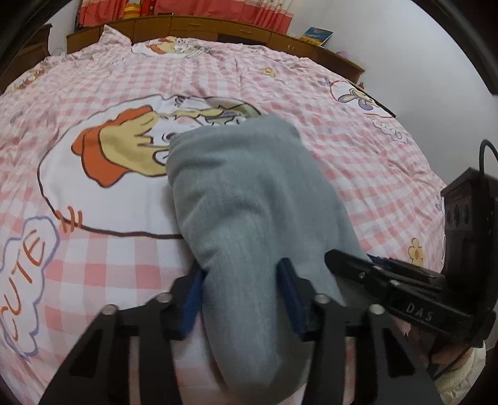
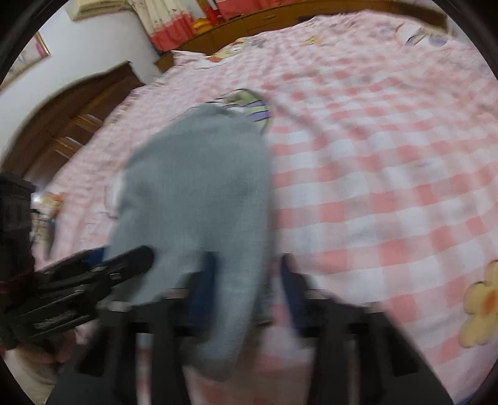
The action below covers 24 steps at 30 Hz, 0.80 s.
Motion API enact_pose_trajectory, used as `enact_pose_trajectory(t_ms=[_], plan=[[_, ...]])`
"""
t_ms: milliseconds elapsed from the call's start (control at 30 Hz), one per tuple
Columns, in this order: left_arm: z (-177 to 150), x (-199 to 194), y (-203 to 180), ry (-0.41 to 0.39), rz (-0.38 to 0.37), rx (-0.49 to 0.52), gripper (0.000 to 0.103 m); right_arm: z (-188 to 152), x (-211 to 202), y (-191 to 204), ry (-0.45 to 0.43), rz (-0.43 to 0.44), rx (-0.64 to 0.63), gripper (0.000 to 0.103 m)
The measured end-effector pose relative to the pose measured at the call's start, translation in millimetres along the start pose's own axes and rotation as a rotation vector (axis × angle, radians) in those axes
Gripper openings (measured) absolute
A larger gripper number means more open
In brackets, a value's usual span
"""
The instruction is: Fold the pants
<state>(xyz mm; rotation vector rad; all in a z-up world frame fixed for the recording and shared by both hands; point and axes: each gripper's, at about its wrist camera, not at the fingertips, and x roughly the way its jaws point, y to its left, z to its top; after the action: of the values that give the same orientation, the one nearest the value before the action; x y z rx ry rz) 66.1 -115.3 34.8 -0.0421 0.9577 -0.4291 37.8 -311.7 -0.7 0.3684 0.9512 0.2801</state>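
Note:
The grey pants lie lengthwise on the pink checked bedspread, running away from me; they also show in the right wrist view, blurred. My left gripper has its blue pads on either side of the near end of the pants, with cloth between the jaws. My right gripper straddles the right edge of the same near end. The right gripper also shows at the right in the left wrist view, its fingers together on the cloth edge. The left gripper shows at the left in the right wrist view.
The bedspread with cartoon prints covers the whole bed. A wooden headboard and red curtains stand at the far end. A wooden door is at the left of the bed. A book lies on the headboard shelf.

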Motion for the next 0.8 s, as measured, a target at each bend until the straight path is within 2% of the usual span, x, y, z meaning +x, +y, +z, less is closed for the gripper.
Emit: enact_pose_trajectory(t_ms=[100, 267, 433, 533, 633, 733, 800], plan=[[-0.3, -11.0, -4.7, -0.027, -0.008, 0.021, 0.03, -4.0, -7.6, 12.3, -0.039, -0.041, -0.037, 0.02], [2.9, -36.5, 5.4, -0.054, -0.025, 0.035, 0.028, -4.5, -25.1, 24.7, -0.098, 0.025, -0.002, 0.017], [11.7, -70.4, 39.8, -0.086, -0.015, 0.014, 0.028, 0.3, -23.7, 70.5, -0.114, 0.067, -0.083, 0.018], [14.7, -86.4, 65.9, -0.1, 0.021, 0.025, 0.028, 6.5, -16.4, 97.8, -0.129, 0.111, -0.102, 0.018], [15.3, -92.1, 93.1, -0.104, 0.045, 0.01, 0.029, 10.7, 0.0, 124.3, -0.109, 0.132, -0.118, 0.018], [12.8, -80.9, 114.2, -0.074, 0.053, -0.016, 0.032, 13.8, 19.4, 139.0, -0.087, 0.115, -0.138, 0.019], [6.2, -67.3, 126.1, -0.06, 0.067, -0.037, 0.04, 12.5, 31.9, 139.2, -0.058, 0.094, -0.138, 0.019]])
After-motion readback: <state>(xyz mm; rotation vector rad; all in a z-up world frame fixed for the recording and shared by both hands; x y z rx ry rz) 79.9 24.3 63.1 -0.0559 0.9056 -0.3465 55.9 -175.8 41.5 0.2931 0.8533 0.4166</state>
